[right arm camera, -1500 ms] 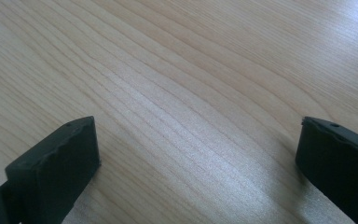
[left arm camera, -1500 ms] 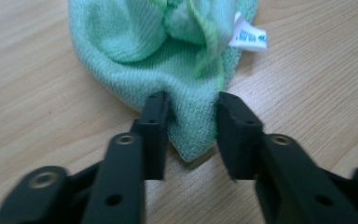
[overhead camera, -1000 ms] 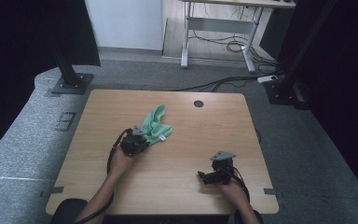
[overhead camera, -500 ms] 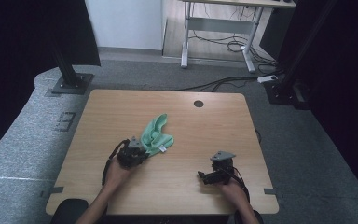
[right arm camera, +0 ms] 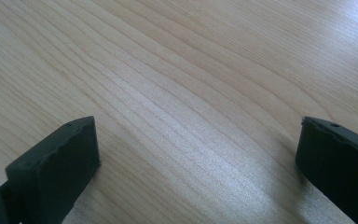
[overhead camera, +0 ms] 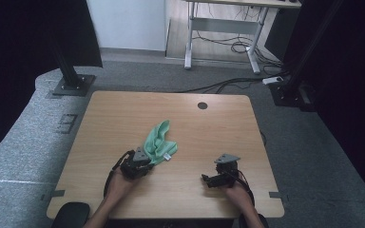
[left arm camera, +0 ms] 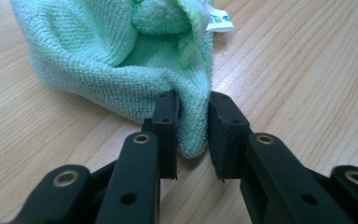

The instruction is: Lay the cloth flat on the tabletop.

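Jaws of the left gripper (left arm camera: pixel 193 135) pinch a corner fold of the crumpled mint-green microfibre cloth (overhead camera: pixel 157 142), which lies on the light wooden surface (overhead camera: pixel 123 118) and trails toward one o'clock from that gripper (overhead camera: pixel 135 165). The right gripper (overhead camera: pixel 209 180), at four o'clock of the cloth, rests with its jaws spread wide over bare wood (right arm camera: pixel 177 93).

lab/studio | black curtains (overhead camera: pixel 24 42) | rig posts (overhead camera: pixel 69 71) | floor cables (overhead camera: pixel 228 45) | desk frame (overhead camera: pixel 223 28)
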`<action>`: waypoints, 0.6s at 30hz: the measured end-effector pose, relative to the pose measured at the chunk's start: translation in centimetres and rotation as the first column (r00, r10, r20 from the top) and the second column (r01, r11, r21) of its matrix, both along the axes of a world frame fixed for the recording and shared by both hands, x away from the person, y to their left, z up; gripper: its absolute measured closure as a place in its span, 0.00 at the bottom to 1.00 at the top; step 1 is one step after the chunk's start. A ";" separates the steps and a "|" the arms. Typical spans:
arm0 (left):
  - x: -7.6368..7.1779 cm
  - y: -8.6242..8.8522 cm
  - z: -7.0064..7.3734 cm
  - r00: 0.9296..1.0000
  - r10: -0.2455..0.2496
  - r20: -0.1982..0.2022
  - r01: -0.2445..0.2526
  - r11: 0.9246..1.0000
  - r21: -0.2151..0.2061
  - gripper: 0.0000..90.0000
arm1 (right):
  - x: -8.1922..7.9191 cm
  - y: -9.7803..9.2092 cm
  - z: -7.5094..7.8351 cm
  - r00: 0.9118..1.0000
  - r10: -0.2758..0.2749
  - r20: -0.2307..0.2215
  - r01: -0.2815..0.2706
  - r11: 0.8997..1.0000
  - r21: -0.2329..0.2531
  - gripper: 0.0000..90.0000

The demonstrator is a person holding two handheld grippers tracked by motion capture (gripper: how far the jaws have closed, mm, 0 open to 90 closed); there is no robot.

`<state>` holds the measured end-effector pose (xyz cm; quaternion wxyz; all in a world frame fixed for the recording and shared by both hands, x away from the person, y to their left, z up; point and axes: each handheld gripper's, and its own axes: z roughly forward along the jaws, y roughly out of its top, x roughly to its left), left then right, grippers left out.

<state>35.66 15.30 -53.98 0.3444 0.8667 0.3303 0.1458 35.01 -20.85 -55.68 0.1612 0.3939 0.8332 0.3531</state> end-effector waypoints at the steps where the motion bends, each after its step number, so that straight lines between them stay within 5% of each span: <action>1: 0.0 0.0 -0.1 1.000 0.001 0.003 -0.001 1.000 -0.005 0.81 | 0.0 0.0 0.0 1.000 0.003 0.000 -0.003 1.000 0.000 0.00; 6: -0.1 0.1 -0.2 1.000 0.008 0.006 -0.008 1.000 -0.014 0.82 | 0.2 0.0 0.4 0.999 0.032 -0.013 -0.032 0.999 -0.002 0.10; 13: -0.1 0.2 -0.2 1.000 0.006 -0.010 -0.006 0.999 -0.047 0.82 | 0.8 0.9 1.6 0.996 0.077 -0.037 -0.075 0.996 0.046 0.17; 18: -0.3 0.0 -0.3 1.000 -0.002 -0.012 0.002 0.999 -0.051 0.82 | 1.7 2.6 3.0 0.992 0.119 -0.033 -0.115 0.989 0.092 0.31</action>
